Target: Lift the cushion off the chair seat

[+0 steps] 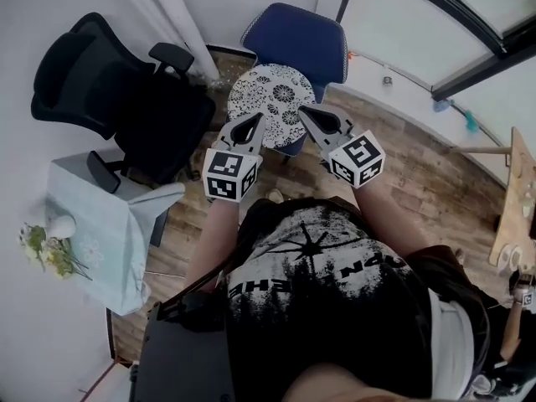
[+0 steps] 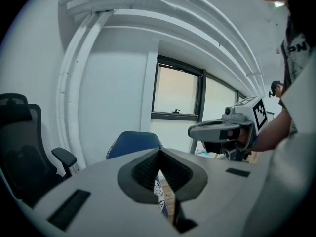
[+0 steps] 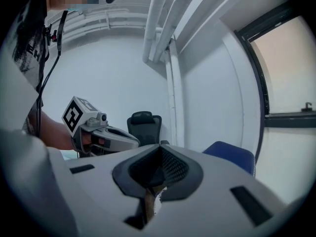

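1. Black printed T-shirt (image 1: pixel 335 308) fills 6 o'clock of the head view. Its white lettering runs upside down and is not fully legible. The marker cubes carry square codes only, no words.
2. Head view: the cushion (image 1: pixel 270 90), round with a black-and-white pattern, rests on the seat of the blue chair (image 1: pixel 301 36) at 12 o'clock. Being round, it has no long axis. The left gripper (image 1: pixel 254 122) stands at the cushion's 7 o'clock edge and the right gripper (image 1: pixel 307 114) at its 4 o'clock edge, both about equally near. Contact cannot be confirmed.
3. Left gripper view: jaws clenched tip to tip, nothing between them. Cushion pattern shows through the slot at 6 o'clock, below the jaws. The blue chair lies at 10 o'clock from the tip.
4. Right gripper view: jaws clenched, empty. A sliver of cushion pattern shows at 6 o'clock, the blue chair at 3 o'clock. Judgement: both grippers must open and drop to take the rim.
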Demonstrator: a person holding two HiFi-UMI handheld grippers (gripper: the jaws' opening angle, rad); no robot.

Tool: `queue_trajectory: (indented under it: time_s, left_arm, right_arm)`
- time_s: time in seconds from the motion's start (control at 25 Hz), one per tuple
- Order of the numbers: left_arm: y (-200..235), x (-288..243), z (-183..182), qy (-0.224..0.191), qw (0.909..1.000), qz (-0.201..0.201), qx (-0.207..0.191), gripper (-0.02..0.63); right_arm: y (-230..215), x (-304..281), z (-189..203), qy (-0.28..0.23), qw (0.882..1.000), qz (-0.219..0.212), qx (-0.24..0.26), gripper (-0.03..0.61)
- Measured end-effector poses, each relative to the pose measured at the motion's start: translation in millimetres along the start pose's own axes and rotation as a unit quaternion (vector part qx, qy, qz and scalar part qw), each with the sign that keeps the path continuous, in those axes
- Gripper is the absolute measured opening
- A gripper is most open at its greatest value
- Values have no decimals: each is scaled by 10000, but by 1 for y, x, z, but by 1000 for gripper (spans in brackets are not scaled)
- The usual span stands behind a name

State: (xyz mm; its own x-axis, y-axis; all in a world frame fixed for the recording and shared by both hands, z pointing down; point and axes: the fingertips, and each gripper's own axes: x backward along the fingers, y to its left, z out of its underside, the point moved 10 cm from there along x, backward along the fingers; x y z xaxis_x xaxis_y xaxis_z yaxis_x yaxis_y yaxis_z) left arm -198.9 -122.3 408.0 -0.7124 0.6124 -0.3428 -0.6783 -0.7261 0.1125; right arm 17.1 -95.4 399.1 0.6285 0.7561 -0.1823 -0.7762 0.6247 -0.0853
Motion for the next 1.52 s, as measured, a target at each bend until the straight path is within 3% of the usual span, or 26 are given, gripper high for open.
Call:
queue_trajectory:
  time_s: [0.32,0.68,0.96,1.52]
  left_arm:
    - [23,-24,2,173,9973,680,-213,12]
    - [31,-50,1,194,9937,1081,-200,12]
    - [37,-73,2,358,9930,1119,-139,12]
    - [40,-138,14,851,9921,920,-31,12]
  right_arm:
    - [6,-8,7,51,9979,641,-96,18]
    - [-6,-11,14,203,9949,971,-179,18]
    - [-22,-18,23,446,9947,910,-193,18]
    - [-96,-36,51,893,9941,493,-359,18]
